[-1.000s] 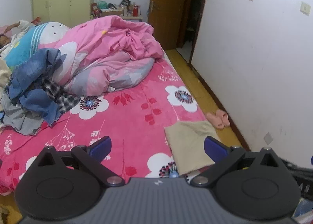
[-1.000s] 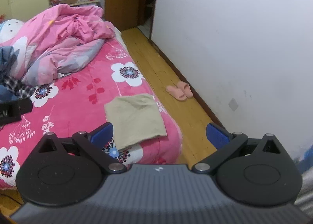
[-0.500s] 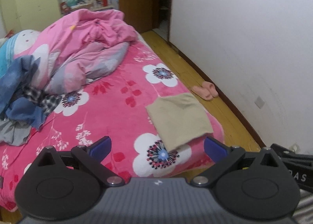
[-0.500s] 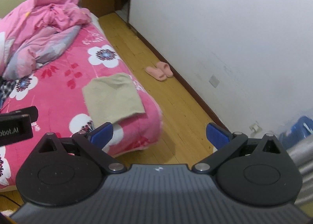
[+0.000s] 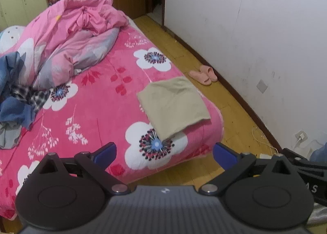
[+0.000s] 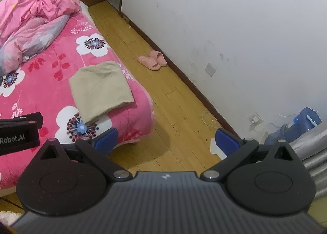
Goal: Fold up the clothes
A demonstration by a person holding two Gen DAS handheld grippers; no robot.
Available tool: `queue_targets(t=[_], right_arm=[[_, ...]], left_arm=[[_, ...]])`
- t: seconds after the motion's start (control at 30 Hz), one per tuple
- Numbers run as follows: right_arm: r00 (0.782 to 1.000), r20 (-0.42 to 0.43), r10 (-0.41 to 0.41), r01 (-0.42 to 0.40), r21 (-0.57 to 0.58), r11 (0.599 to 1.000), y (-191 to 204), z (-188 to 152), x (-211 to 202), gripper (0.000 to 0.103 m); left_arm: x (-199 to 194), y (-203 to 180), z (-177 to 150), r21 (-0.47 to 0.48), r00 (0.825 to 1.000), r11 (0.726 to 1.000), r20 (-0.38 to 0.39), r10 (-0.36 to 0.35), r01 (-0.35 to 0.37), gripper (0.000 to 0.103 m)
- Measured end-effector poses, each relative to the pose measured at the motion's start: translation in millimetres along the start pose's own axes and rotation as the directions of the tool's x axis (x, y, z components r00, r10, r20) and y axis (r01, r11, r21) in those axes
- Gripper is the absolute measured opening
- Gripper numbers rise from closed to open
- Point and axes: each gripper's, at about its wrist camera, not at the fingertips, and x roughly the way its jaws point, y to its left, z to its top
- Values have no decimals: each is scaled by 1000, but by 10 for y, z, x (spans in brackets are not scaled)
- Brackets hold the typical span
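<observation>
At frame centre, folded beige garment [image 5: 173,105] flat near bed [image 5: 106,111] corner; left tool [image 5: 164,153], right tool [image 6: 166,139] wide open, empty; next, grab unfolded clothes pile [image 5: 16,99] by edge

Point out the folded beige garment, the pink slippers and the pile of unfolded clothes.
folded beige garment [image 5: 173,103], left wrist view, middle of its top layer.
pink slippers [image 6: 152,60], right wrist view, between the pair's straps.
pile of unfolded clothes [image 5: 14,103], left wrist view, blue fabric at the heap's front.
</observation>
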Motion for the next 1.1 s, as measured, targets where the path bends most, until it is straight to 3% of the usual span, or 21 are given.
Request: queue_targets(t=[1.1], right_arm=[[999,3,47,-46,-40,998,167,31,35,102]], left_arm=[[35,162,53,-22,999,999,-3,35,-35,100]])
